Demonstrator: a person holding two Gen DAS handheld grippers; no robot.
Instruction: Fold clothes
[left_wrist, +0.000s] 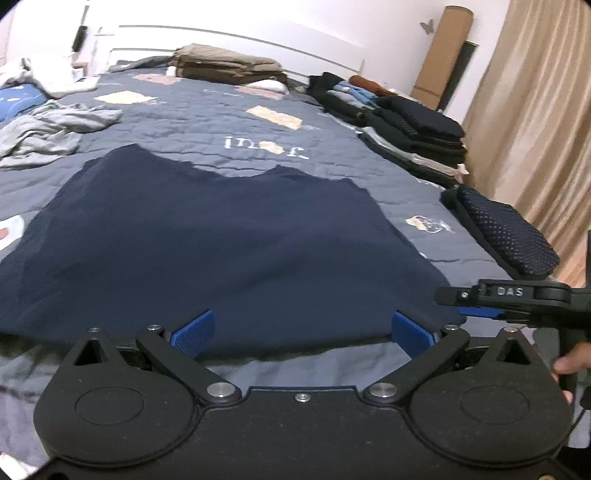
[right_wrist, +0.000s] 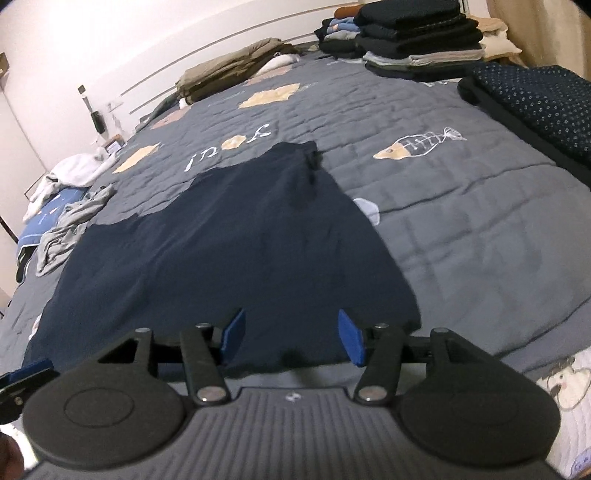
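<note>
The left gripper (left_wrist: 302, 334) body fills the near edge of its view, and the right gripper (right_wrist: 291, 338) does the same in its own, each with blue pads spread wide and nothing between them. No containers show. Beyond them a grey quilt (left_wrist: 207, 110) covers the whole bed, printed with tan patches, white lettering and a fish skeleton (right_wrist: 421, 144). A navy shirt (left_wrist: 207, 243) lies spread flat on the quilt, its near hem just ahead of both grippers at the bed's front edge; the pads hover above that hem, and whether they touch the cloth cannot be told. Along the right side sit folded stacks (left_wrist: 410, 136) of dark clothes, with a dotted navy piece (left_wrist: 506, 232) nearer the front. At the head of the bed lies a brown pile (left_wrist: 229, 66), against a white headboard (left_wrist: 236, 40). To the left lies a crumpled grey garment (left_wrist: 51, 129), with white bedding (left_wrist: 48, 74) behind it. A beige curtain (left_wrist: 535, 122) hangs at the right, beside a cardboard tube (left_wrist: 443, 55) leaning on the pale wall. In the left view the right gripper (left_wrist: 476, 314) shows side-on at the shirt's near right corner.
</note>
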